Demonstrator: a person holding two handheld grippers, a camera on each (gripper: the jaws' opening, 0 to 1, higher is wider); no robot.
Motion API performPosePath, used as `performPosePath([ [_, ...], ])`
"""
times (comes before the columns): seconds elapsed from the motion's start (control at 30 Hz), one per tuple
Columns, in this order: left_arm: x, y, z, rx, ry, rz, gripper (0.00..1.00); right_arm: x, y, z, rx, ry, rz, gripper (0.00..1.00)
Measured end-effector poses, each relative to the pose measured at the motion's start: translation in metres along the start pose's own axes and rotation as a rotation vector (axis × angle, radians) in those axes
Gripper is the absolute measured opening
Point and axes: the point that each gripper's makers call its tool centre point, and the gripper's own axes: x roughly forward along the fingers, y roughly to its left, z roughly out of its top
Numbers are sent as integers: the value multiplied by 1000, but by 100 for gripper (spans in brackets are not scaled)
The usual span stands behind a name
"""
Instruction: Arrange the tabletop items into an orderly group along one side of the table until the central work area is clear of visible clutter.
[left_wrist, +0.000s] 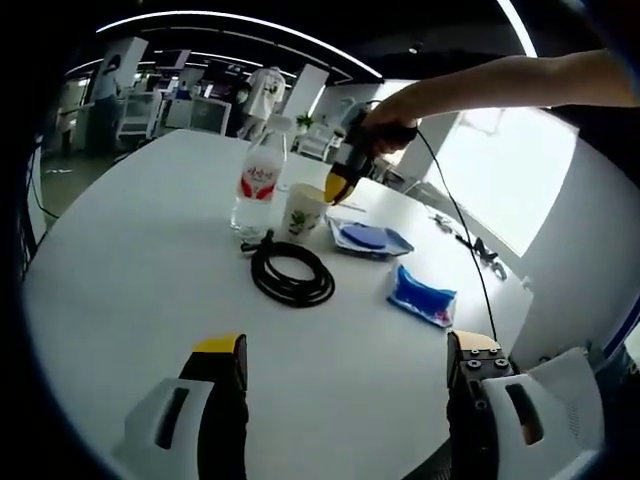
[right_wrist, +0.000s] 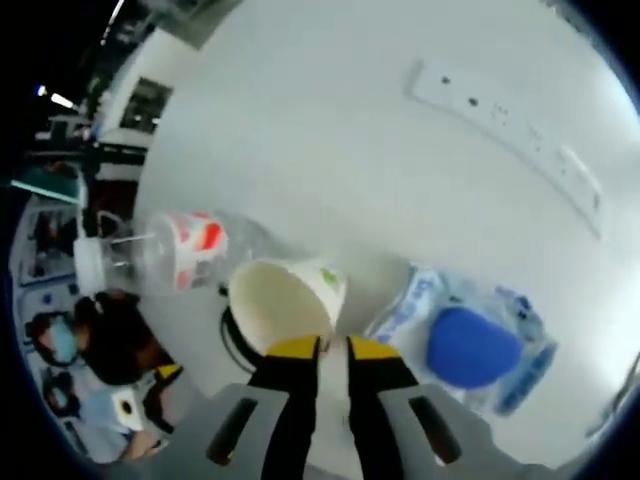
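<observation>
- Two tools differ: the left tool (left_wrist: 345, 375) hangs wide, holding nothing, over the white surface (left_wrist: 130, 270).
- Right tool (right_wrist: 333, 347) pinches the white paper cup's (right_wrist: 285, 298) rim beside the clear plastic bottle (right_wrist: 170, 247), likely for regrouping.

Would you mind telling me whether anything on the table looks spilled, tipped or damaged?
Nothing stands out. The bottle and cup stand upright, with the right gripper at the cup's rim. The cable lies coiled, and the blue packets lie flat.

A smooth matt white desk (left_wrist: 130, 290) carries a clear plastic bottle (left_wrist: 258, 190), a matt paper cup (left_wrist: 302, 212) and a glossy black cable (left_wrist: 291, 272).
</observation>
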Motion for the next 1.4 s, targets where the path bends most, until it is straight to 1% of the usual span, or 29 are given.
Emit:
performPosePath([
  [0.03,0,1,0,0,-1,3,81,0,2,-1,-9,-5,0,8],
  [0.13,-1,3,-1,-16,-2,5,81,1,1,9,-59,-15,-8,13],
  [0.2,-1,3,-2,-45,-3,-1,81,1,1,11,-78,-24,-12,16],
  [0.3,-2,4,-1,-36,-6,7,81,-1,6,11,-146,-45,-12,20],
  [0.43,-2,4,0,-36,-9,10,82,-3,7,10,-185,-61,-16,24],
  [0.53,-1,4,-2,-33,1,12,83,-4,4,6,-244,-76,-44,29],
  [0.6,-1,4,-4,-32,9,10,83,-6,8,3,-263,-91,-31,32],
  [0.63,0,4,-4,-32,11,10,83,-7,12,3,-273,-108,-18,34],
  [0.7,0,3,-6,-32,17,7,84,-11,19,5,-298,-167,5,39],
  [0.73,1,3,-7,-35,21,5,84,-14,21,8,-323,-201,6,40],
  [0.8,1,3,-8,-49,25,6,85,-17,21,7,-357,-227,2,40],
  [0.87,0,5,-8,-43,25,14,86,-19,22,6,-410,-273,-6,42],
  [0.9,0,6,-7,-34,22,20,87,-20,24,7,-445,-310,-11,44],
  [0.97,0,6,-7,-32,25,24,87,-21,29,-1,-447,-337,7,43],
  [1.03,0,6,-8,-31,27,27,88,-22,26,6,-440,-350,25,43],
  [1.07,0,6,-8,-27,27,29,88,-22,29,4,-450,-384,38,44],
  [1.13,1,6,-8,-21,32,28,88,-22,26,-1,-447,-406,29,44],
  [1.17,1,6,-9,-20,35,27,88,-23,27,-1,-459,-427,30,44],
  [1.2,2,5,-10,-16,40,27,88,-27,29,0,-504,-467,24,45],
  [1.23,2,4,-11,-13,42,25,88,-28,29,1,-520,-479,17,46],
  [1.27,2,3,-11,-10,45,23,88,-33,30,4,-564,-523,-4,48],
  [1.3,3,3,-11,-8,47,23,88,-36,30,5,-579,-542,-11,49],
  [1.33,3,3,-12,-5,51,20,88,-40,33,4,-589,-577,-6,50],
  [1.4,3,2,-12,-3,54,18,88,-46,37,5,-575,-635,8,53],
])
